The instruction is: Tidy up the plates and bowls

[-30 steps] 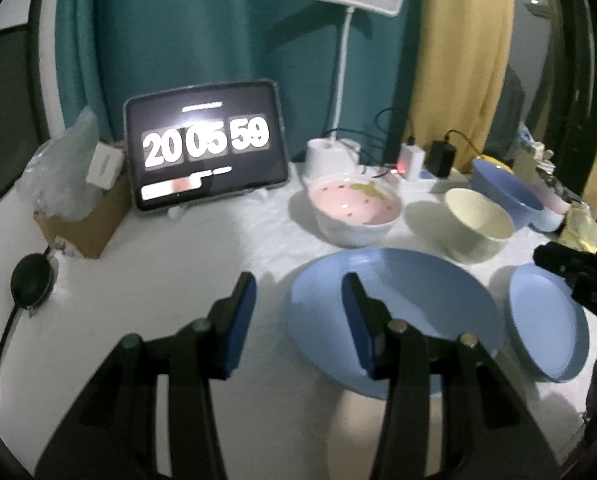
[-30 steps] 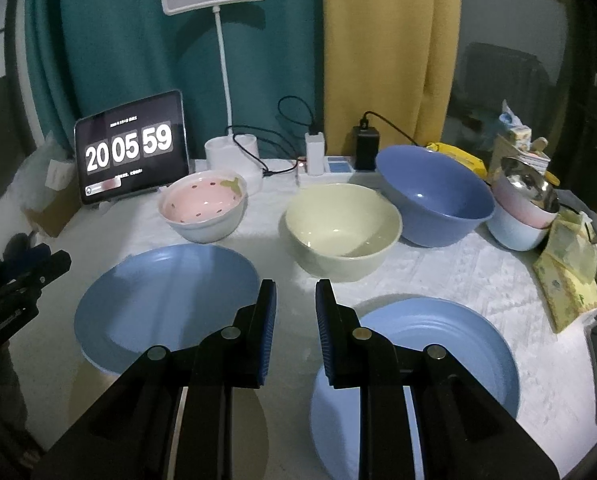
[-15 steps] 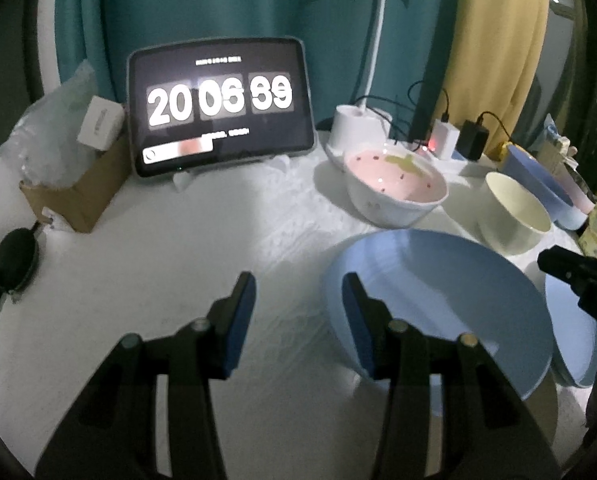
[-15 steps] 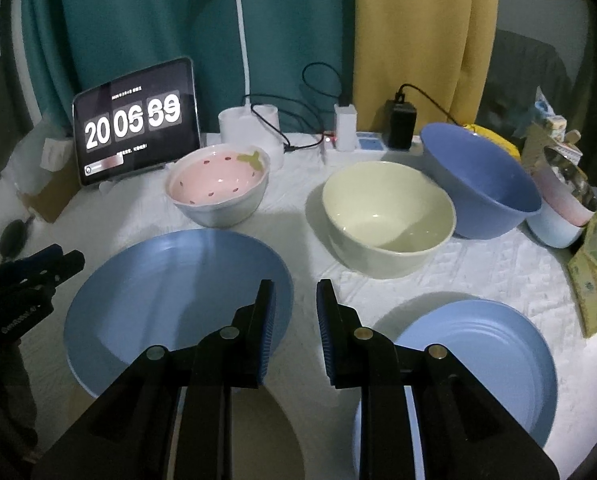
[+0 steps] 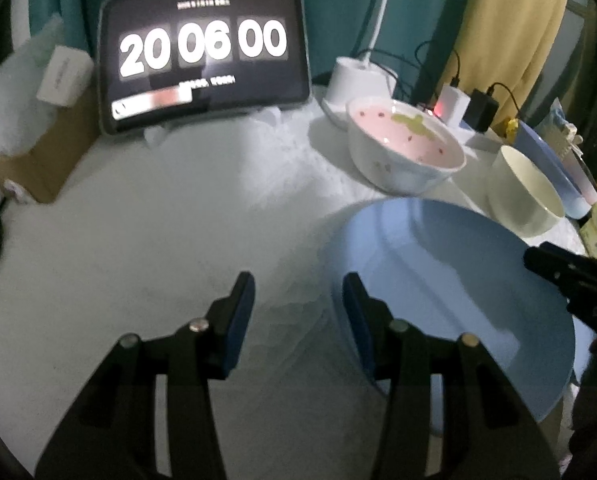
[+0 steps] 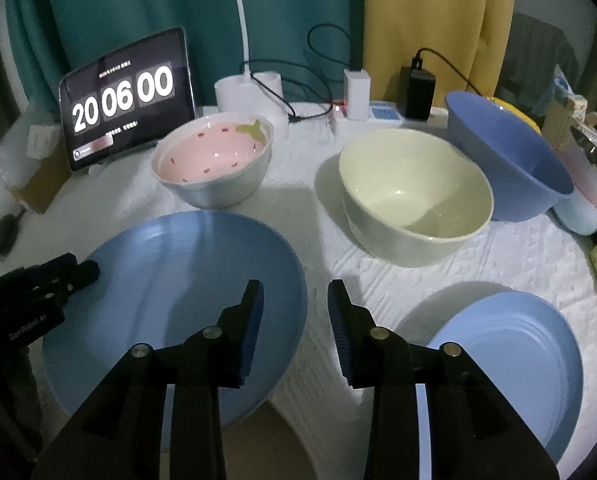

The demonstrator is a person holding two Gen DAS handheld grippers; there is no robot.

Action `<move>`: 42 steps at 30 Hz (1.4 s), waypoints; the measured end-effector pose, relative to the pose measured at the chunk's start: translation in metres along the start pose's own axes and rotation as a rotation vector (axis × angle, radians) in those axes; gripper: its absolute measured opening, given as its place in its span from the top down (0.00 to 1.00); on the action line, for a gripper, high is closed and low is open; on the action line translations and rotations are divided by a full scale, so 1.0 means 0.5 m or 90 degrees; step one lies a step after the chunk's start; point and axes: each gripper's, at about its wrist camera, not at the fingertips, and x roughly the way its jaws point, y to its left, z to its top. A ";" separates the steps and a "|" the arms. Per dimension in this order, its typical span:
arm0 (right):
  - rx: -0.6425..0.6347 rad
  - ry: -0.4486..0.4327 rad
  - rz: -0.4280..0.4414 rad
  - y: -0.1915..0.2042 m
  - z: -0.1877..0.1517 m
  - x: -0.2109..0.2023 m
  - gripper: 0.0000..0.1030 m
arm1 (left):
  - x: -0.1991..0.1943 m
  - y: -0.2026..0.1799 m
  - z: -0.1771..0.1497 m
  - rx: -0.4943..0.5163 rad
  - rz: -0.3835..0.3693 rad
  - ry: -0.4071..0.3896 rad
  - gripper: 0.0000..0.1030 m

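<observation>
A large blue plate (image 6: 170, 280) (image 5: 450, 300) lies at the table's front, hanging slightly over the edge. My left gripper (image 5: 298, 304) (image 6: 38, 288) is open at its left rim, which lies just inside the right finger. My right gripper (image 6: 296, 308) (image 5: 570, 280) hovers at the plate's right rim. Its jaws are opening, the rim showing in the gap below them, pads clear of it. A smaller blue plate (image 6: 510, 360) lies to the right. Behind stand a pink strawberry bowl (image 6: 214, 160), a cream bowl (image 6: 414, 196) and a blue bowl (image 6: 510, 160).
A tablet clock (image 6: 126, 96), a lamp base (image 6: 250, 92) and chargers on a power strip (image 6: 382, 112) line the back in front of curtains. A cardboard box (image 5: 38, 160) sits back left, stacked cups (image 6: 590, 200) far right. The white table's front edge (image 6: 318, 420) is close.
Both grippers have come down and closer to the large blue plate, one at each side rim. The right jaws have spread wider. The clock has ticked over to 20:06:00.
</observation>
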 end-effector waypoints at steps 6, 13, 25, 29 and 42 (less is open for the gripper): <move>0.006 0.017 0.009 0.000 -0.006 0.017 0.65 | 0.013 -0.010 -0.003 0.002 -0.012 0.016 0.54; 0.012 0.027 0.021 0.001 -0.017 0.028 0.65 | 0.016 -0.015 -0.001 0.003 -0.012 0.016 0.54; -0.013 0.018 0.021 0.018 -0.021 0.023 0.75 | 0.010 -0.042 -0.007 0.046 -0.019 -0.002 0.72; -0.015 0.016 0.020 0.019 -0.022 0.016 0.76 | 0.003 -0.038 -0.007 0.041 -0.020 -0.002 0.76; -0.012 -0.020 0.010 0.017 -0.021 -0.040 0.76 | -0.055 -0.057 -0.008 0.054 -0.027 -0.038 0.76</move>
